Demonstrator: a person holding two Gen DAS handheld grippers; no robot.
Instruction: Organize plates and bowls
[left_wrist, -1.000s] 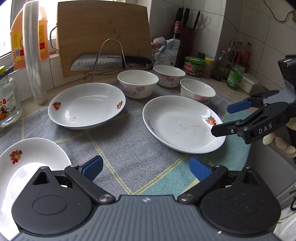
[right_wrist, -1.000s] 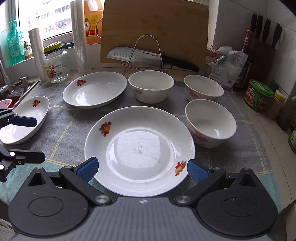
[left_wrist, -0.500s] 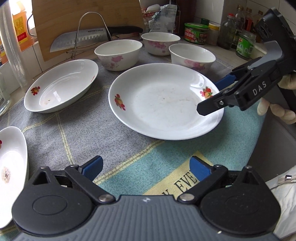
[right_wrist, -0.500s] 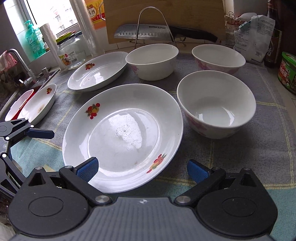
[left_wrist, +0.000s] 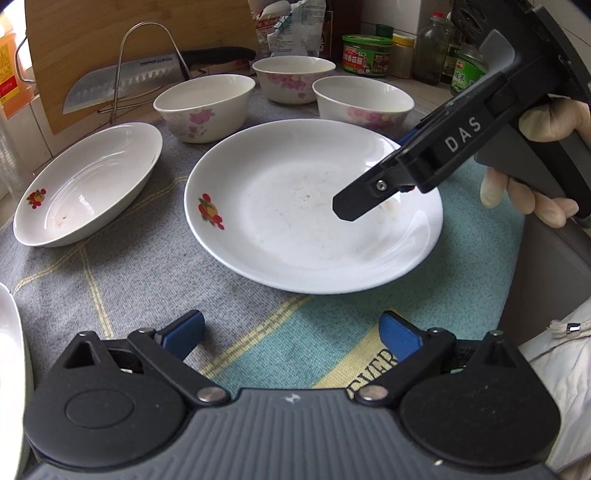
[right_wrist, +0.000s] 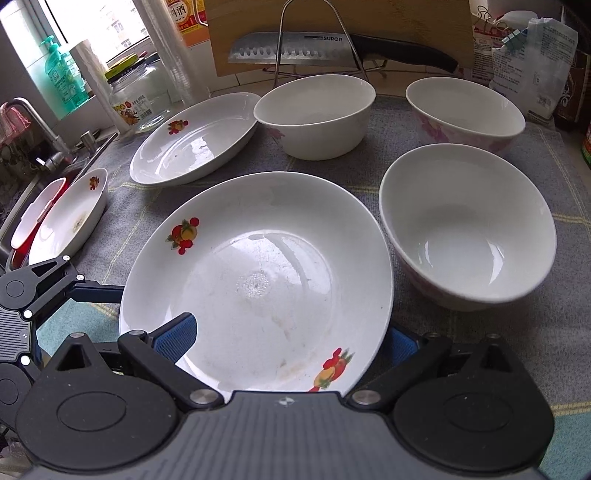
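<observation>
Right gripper (right_wrist: 286, 341): fingers spread, now straddling the near rim of the round plate (right_wrist: 258, 273); a second ago it hung back from that rim. Nothing pinched yet; contact with the rim I cannot confirm, as my own housing hides it.

Left gripper (left_wrist: 291, 332): fingers spread, empty, over the near edge of the mat (left_wrist: 147, 266), closer to the plate than before.

Round plate: centre-front of the mat, flat, lightly smeared.

Oval dish (right_wrist: 195, 138): rear left of the mat, just beside the left bowl (right_wrist: 314, 114).

Small dish (right_wrist: 70, 214): left edge of the mat, by the sink.

Bowls: right bowl (right_wrist: 467, 229) just beside the plate; back bowl (right_wrist: 465, 110) behind it; none stacked.

Status: the approach looks finished; closing on the rim should come next, then stacking. Sorting has hardly begun.
</observation>
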